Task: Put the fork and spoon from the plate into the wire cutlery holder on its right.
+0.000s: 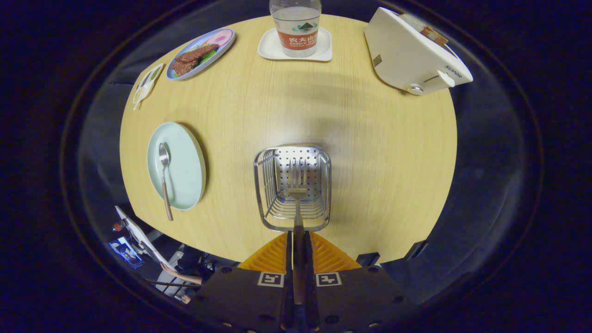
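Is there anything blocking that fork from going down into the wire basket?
Nothing visible does. The gripper is shut on the fork, whose prongs already hang over the open top of the wire basket. The basket looks empty inside. The spoon lies apart on the plate.

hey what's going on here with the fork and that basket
The gripper is shut on the fork, its fingers clamping the handle and holding the tines over the open wire cutlery holder just ahead. The spoon lies on the pale green plate to the holder's left, not yet moved.
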The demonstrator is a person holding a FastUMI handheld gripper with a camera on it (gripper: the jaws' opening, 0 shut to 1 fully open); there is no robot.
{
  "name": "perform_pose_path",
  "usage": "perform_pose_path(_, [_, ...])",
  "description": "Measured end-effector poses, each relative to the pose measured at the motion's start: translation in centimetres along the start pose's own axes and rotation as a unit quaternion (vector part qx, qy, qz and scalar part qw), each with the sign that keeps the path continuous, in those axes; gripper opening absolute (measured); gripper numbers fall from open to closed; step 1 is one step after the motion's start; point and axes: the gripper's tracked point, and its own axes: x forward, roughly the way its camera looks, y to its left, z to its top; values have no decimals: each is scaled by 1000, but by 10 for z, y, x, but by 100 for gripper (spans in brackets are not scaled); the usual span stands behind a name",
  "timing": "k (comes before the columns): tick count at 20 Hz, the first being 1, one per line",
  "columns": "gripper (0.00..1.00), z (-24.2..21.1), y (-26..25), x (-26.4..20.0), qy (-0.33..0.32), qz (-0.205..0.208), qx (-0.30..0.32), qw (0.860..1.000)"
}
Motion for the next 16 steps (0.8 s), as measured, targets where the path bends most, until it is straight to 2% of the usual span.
perform_pose_path(3, [12,9,12,-7,-50,-11,-35,998])
perform_pose_path(7, [36,11,44,-34,-145,-35,-74,986])
perform_pose_path(8, [49,12,55,-41,-170,-41,-87,981])
perform_pose_path(10, [64,10,83,-51,-213,-44,-108,970])
perform_pose_path(12, [82,3,119,-50,-238,-31,-128,962])
perform_pose_path(14, [91,-4,157,-43,-253,-6,-139,958])
perform_pose_path(16, [93,-7,196,-35,-271,36,-139,952])
